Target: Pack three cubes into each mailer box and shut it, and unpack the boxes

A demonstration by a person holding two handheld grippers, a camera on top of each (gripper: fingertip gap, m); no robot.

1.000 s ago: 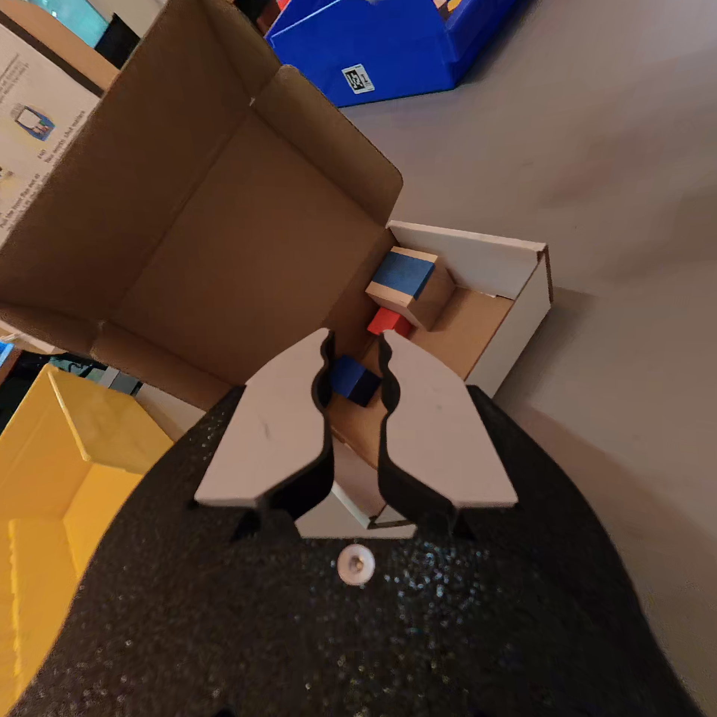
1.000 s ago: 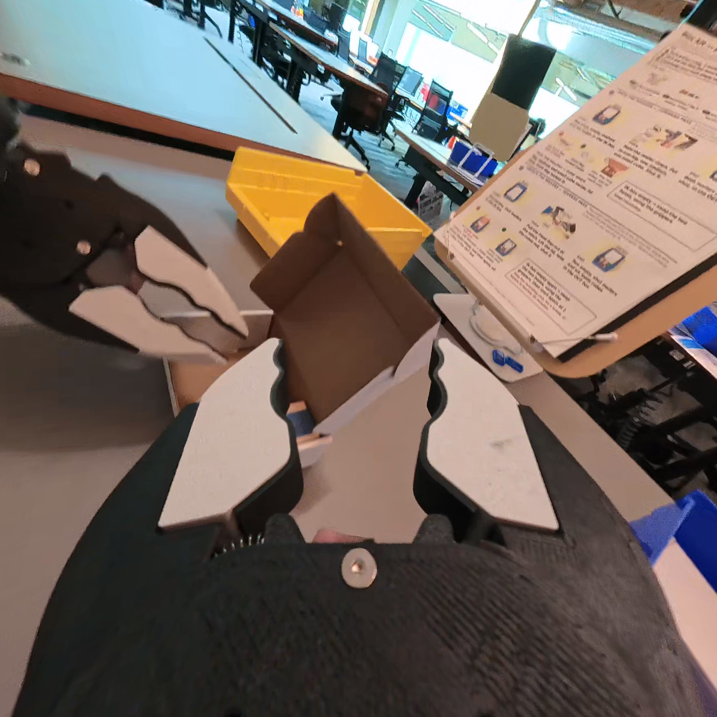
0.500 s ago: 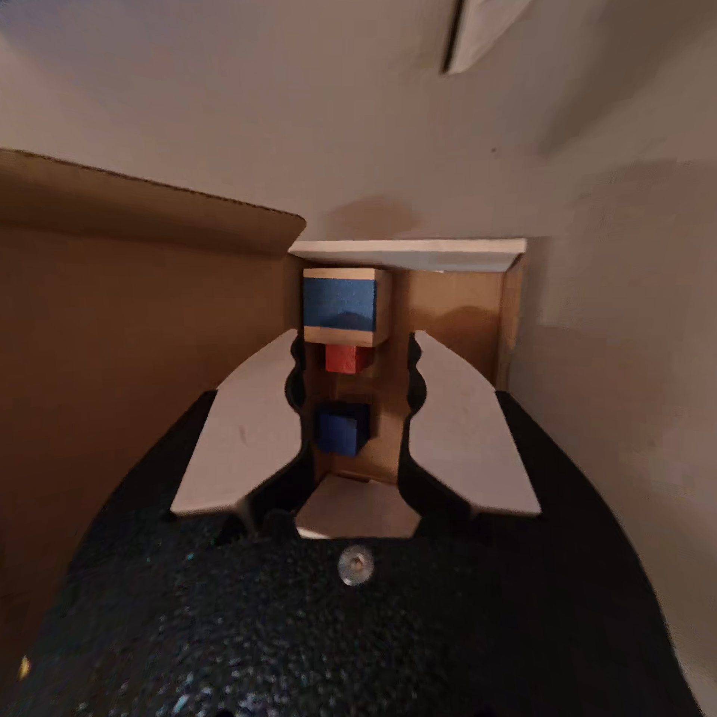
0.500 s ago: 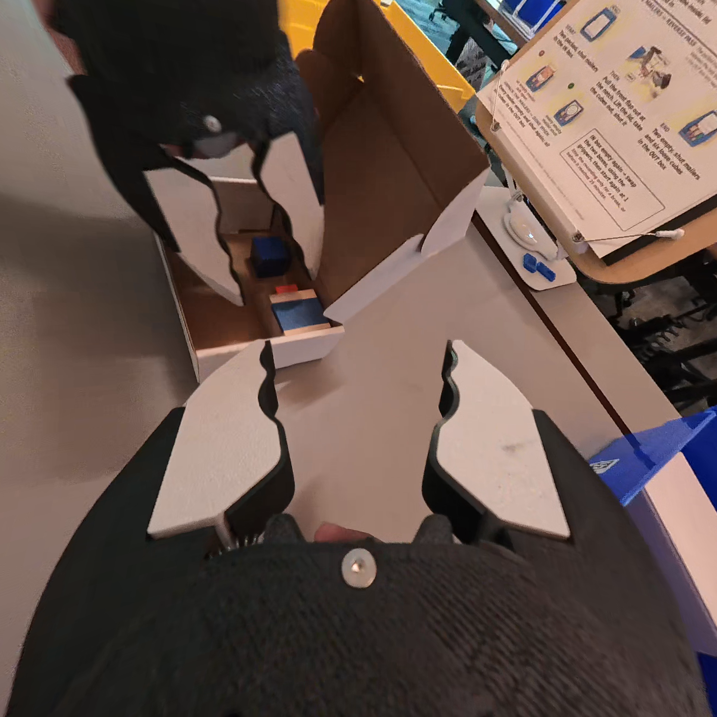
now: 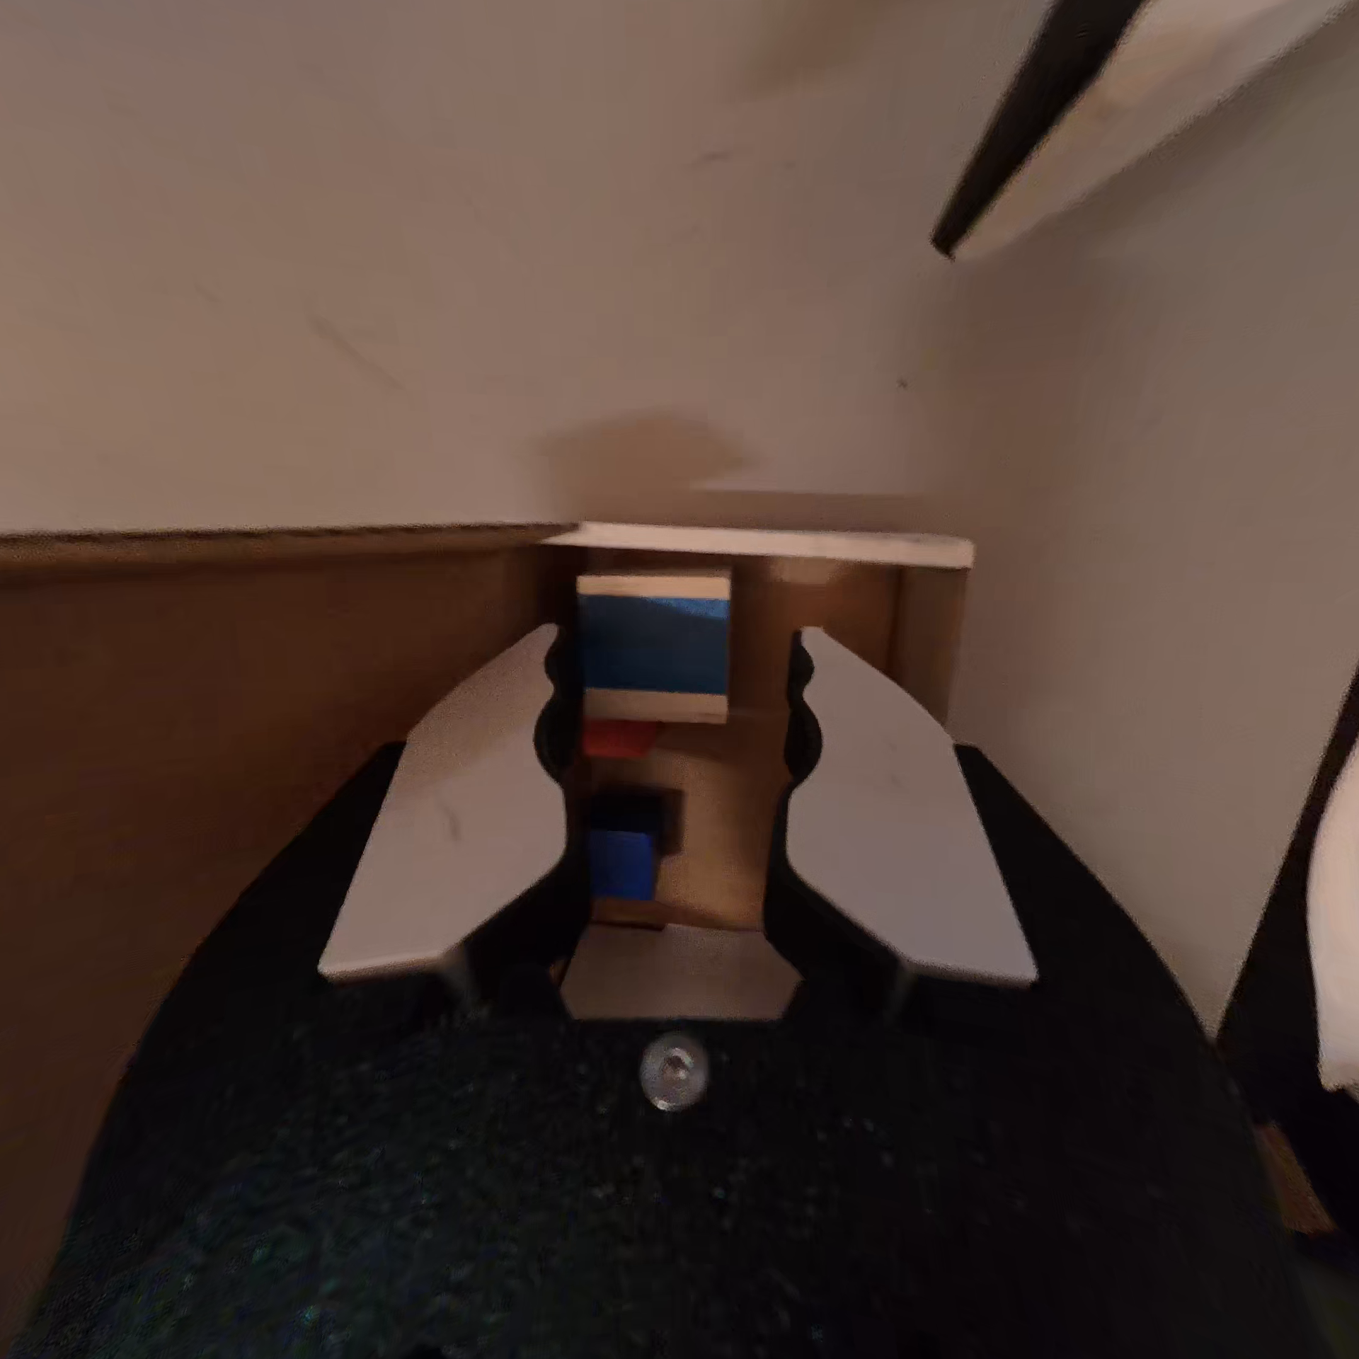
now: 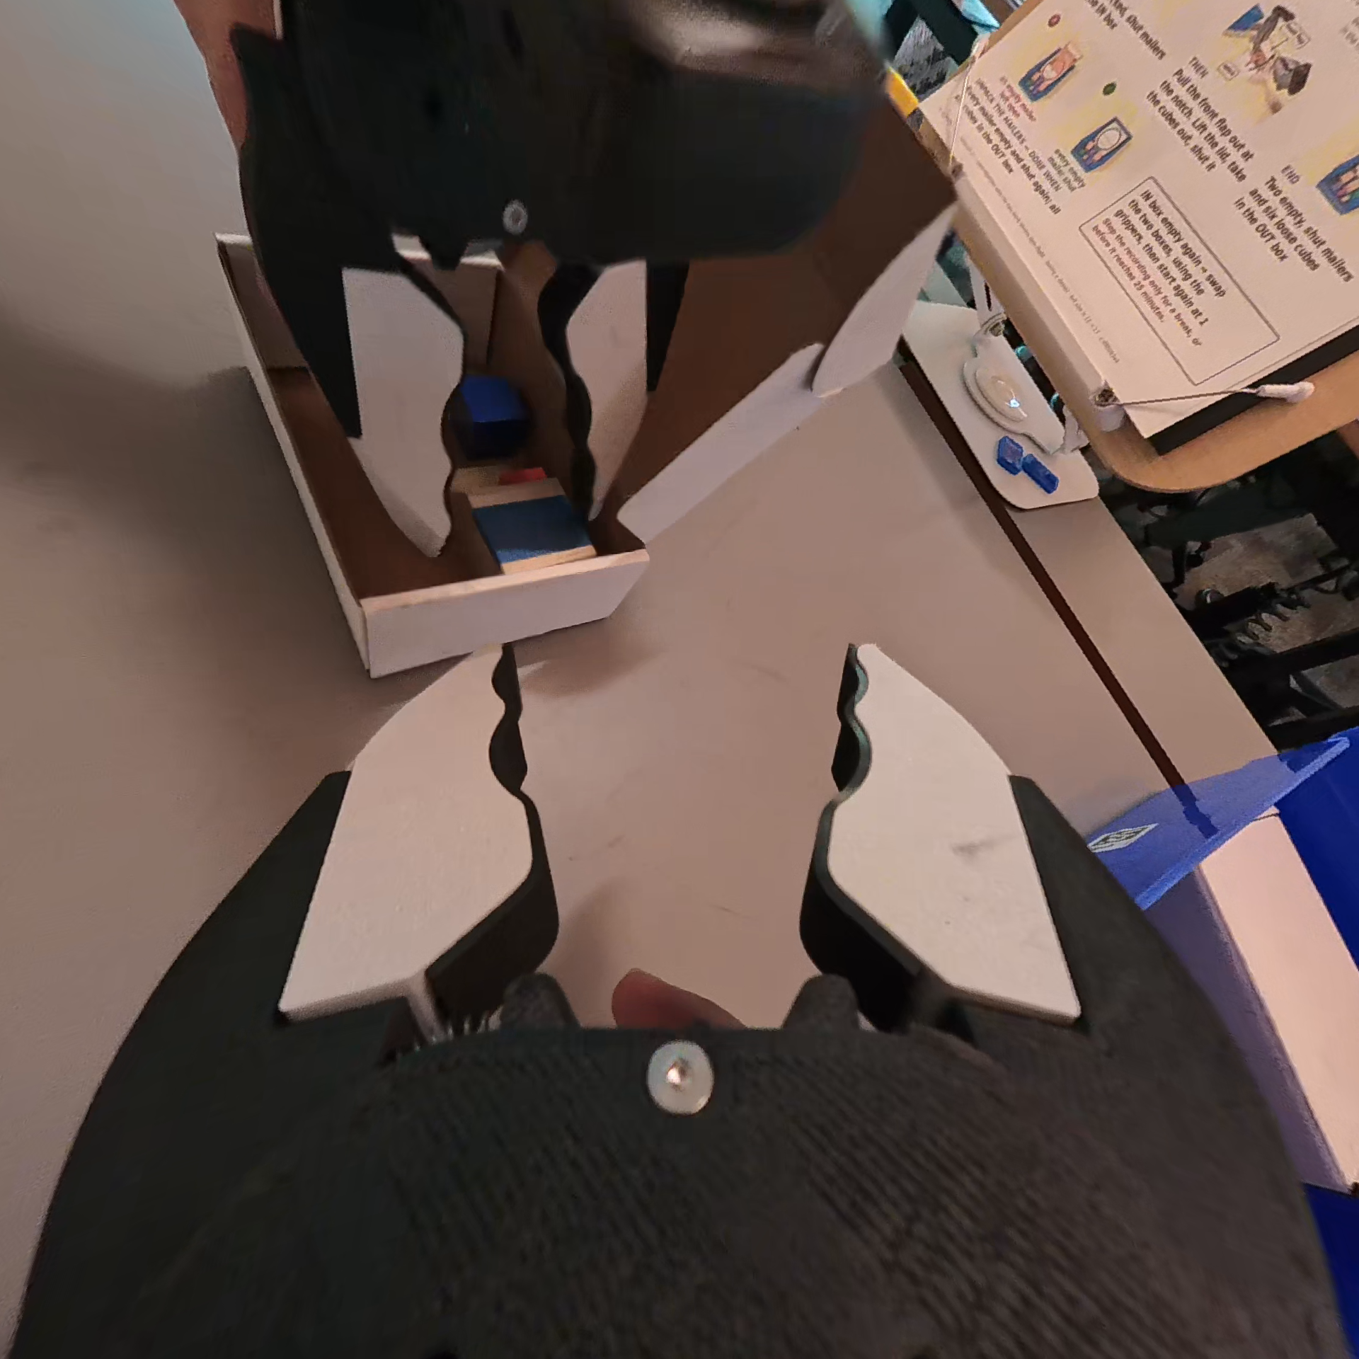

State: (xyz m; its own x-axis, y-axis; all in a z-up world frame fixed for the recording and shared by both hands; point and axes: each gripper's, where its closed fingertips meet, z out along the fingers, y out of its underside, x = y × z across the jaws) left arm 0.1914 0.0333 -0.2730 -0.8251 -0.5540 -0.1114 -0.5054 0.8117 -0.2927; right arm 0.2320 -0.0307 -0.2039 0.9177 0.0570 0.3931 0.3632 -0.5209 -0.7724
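The left tool [image 6: 515,478] reaches down into the open box [image 6: 500,618], fingers parted and holding nothing, astride a blue-and-wood block [image 5: 654,647], a red cube [image 5: 618,737] and a blue cube [image 5: 621,860]. The right tool [image 6: 676,662] hovers wide open, empty, above the counter [image 6: 698,735] just beside the box's white front wall.

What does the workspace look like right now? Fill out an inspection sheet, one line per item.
Surface: grey table, bare between the grippers.
Job's things: open mailer box, lid up; inside it a small blue cube, a red cube and a large blue-faced wooden cube.
Clutter: blue bin at right; white base with blue clips.
Grippers: left gripper open, fingers down inside the box; right gripper open over bare table, holding nothing.
Cables: nothing seen.
Surroundings: instruction sheet on a stand; dark floor beyond the table edge.
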